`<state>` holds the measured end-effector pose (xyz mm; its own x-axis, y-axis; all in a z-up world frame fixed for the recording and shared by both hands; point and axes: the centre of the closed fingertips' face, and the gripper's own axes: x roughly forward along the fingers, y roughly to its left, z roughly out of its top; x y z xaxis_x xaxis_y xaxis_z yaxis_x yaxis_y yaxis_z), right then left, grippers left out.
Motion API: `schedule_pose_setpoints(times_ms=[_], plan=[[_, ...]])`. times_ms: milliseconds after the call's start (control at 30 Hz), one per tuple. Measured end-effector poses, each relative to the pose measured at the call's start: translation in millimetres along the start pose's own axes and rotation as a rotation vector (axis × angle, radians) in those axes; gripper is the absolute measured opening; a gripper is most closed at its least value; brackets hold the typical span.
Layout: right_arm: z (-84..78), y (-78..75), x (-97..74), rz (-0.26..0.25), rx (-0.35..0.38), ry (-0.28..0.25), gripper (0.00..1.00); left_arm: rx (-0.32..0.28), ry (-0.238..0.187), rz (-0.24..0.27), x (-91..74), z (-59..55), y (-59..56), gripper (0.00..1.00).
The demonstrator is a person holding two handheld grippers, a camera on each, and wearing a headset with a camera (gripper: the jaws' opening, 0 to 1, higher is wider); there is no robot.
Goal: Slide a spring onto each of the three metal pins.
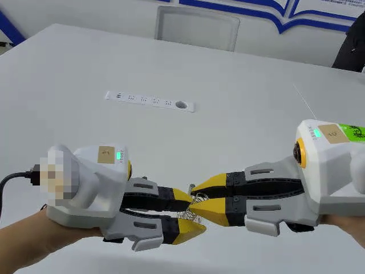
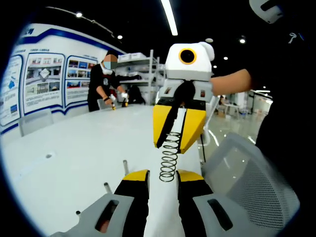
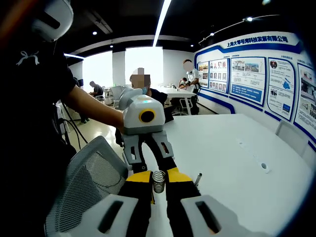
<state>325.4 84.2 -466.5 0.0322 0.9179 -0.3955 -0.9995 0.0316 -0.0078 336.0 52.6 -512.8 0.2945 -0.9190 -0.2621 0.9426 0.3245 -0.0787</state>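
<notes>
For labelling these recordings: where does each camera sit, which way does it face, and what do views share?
Head view: on the headset, looking down at left gripper, right gripper, table; a forearm shows.
Left gripper view: on the left gripper, facing the right; own jaws below.
Right gripper view: on the right, facing the left; own jaws below.
All share the spring.

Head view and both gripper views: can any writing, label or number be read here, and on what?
Tan sticker on left gripper: handwritten mark, too small to read.
Second tan sticker on right gripper: likewise unreadable.
Green label beside it: blurred.
Wall banner: Chinese characters, too small to read surely.
Wall posters: too small.
</notes>
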Motion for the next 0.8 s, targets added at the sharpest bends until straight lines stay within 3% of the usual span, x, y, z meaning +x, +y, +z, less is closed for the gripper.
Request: schedule_pose_setpoints(times_ms=[200,467,800], plan=[[-1.6,-8.5,-6.0,-0.020,0.005,-0.001,0.11,-0.020,-0.022,0.029,-7.2,-3.0,3.5,0.29],[-8.7,-29.1,-20.9,-0.090,0.022,0.013,0.11,-0.021,-0.011,0.051,-24.5,-7.2,7.6,0.41],[-19.0,-78.6,-53.2,-0.241,0.047,0.035,0.11,-0.042,0.018,0.145,-63.8,-24.9,21.0,0.53]])
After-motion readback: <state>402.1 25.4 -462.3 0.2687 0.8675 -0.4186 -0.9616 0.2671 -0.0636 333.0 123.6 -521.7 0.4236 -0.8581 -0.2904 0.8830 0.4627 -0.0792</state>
